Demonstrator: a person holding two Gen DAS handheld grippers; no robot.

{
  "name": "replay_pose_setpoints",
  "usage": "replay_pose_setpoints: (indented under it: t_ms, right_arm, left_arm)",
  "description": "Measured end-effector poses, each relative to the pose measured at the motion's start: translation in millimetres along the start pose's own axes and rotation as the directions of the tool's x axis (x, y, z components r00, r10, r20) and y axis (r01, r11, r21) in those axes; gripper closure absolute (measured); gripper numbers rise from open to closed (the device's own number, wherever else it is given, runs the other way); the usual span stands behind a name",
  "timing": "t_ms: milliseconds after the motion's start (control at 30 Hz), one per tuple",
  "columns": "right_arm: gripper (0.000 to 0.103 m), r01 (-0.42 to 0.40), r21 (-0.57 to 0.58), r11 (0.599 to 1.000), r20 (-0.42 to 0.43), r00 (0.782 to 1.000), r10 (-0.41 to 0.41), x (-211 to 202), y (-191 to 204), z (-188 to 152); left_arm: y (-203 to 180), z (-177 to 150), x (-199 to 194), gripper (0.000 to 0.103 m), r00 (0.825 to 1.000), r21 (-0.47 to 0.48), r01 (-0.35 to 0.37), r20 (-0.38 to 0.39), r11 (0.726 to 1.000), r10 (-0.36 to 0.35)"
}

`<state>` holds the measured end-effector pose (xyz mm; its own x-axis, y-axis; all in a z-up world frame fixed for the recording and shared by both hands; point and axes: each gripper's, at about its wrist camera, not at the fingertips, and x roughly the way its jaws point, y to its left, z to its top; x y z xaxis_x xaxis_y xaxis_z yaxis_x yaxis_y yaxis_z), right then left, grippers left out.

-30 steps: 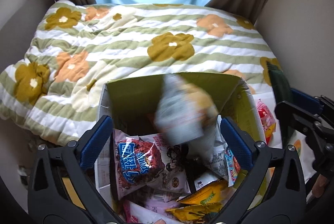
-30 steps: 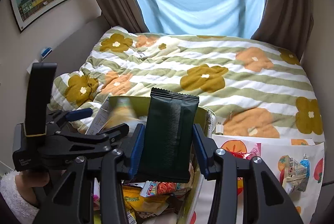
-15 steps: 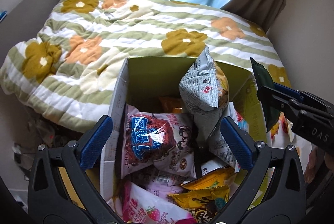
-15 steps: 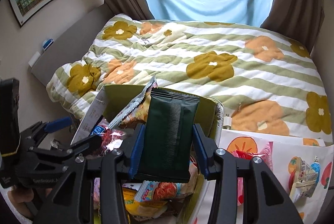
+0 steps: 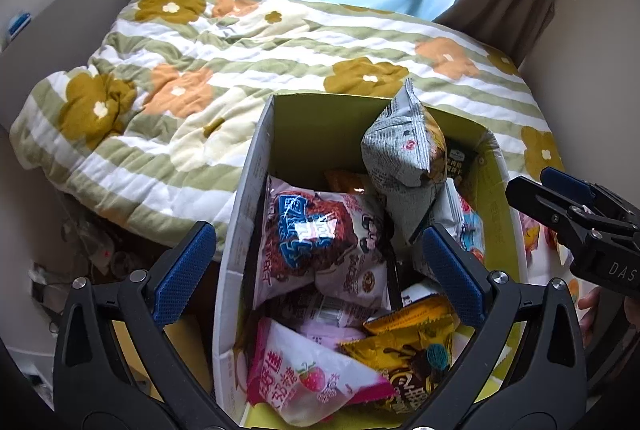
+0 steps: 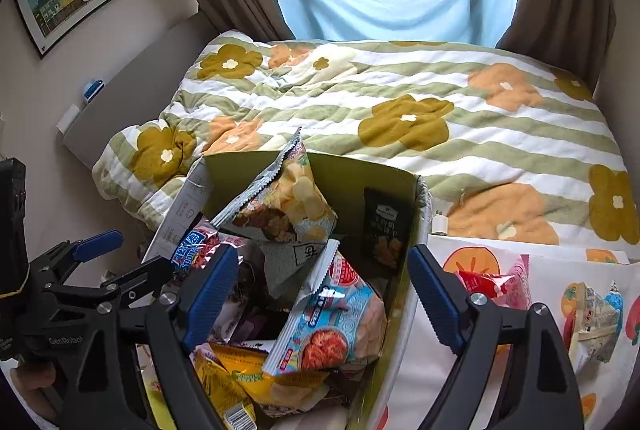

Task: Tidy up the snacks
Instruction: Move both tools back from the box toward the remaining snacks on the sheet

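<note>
A left gripper [image 5: 316, 266] hangs with its jaws wide apart and empty over a green cardboard box [image 5: 256, 165] crammed with snacks at the foot of a bed with a flowered quilt [image 5: 192, 85]. Below it lie a pink chocolate-ball bag [image 5: 320, 234], a strawberry pack [image 5: 304, 378] and a gold biscuit pack [image 5: 416, 362]; a grey chip bag [image 5: 404, 153] that was tumbling in a second ago now stands upright in the middle of the box. To its right, the dark green pouch [image 6: 382, 226] that the right gripper [image 6: 324, 294] held a moment ago leans against the box's far right inner wall, and those jaws are opening with nothing between them. Two more packs are thus filed, and the sorting, by this view, is well along but unfinished: on the fruit-print cloth [image 6: 560, 270] right of the box a red pack [image 6: 492, 286] and a pale pack [image 6: 596, 322] still wait. The box's floor is buried under wrappers, its near edge is cut off behind both grippers, and most labels are too small or crumpled to read. Only fingertips of the person's hands show at the frame edges.
</note>
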<state>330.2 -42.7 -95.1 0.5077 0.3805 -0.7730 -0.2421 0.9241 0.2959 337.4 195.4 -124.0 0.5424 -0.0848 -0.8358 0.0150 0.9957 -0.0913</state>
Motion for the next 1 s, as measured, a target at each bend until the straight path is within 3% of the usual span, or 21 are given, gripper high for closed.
replay_pose_setpoints:
  t_ms: [367, 767, 800, 867, 1000]
  right_arm:
    - [0.019, 0.018, 0.014, 1.0, 0.081, 0.997, -0.019, -50.0, 10.7, -17.4]
    - [0.019, 0.136, 0.058, 0.989, 0.163, 0.976, -0.144, -123.7, -16.8, -43.2]
    - [0.017, 0.141, 0.063, 0.988, 0.169, 0.974, -0.15, -128.2, -20.7, -45.7]
    - [0.002, 0.152, 0.079, 0.985, 0.186, 0.969, -0.165, -140.8, -34.6, -50.7]
    - [0.0, 0.161, 0.077, 0.984, 0.212, 0.962, -0.174, -161.6, -63.1, -59.2]
  left_arm:
    - [-6.2, -11.1, -37.7, 0.001, 0.998, 0.035, 0.044, 0.051, 0.998, -0.045]
    - [-65.8, -15.7, -71.3, 0.001, 0.986, 0.118, 0.112, 0.11, 0.987, -0.125]
    - [-74.9, -16.7, -73.2, 0.001, 0.985, 0.123, 0.117, 0.112, 0.985, -0.131]
    - [-90.9, -17.7, -75.1, 0.001, 0.984, 0.132, 0.122, 0.112, 0.984, -0.137]
    - [-137.2, -18.6, -77.4, 0.001, 0.983, 0.134, 0.123, 0.117, 0.983, -0.139]
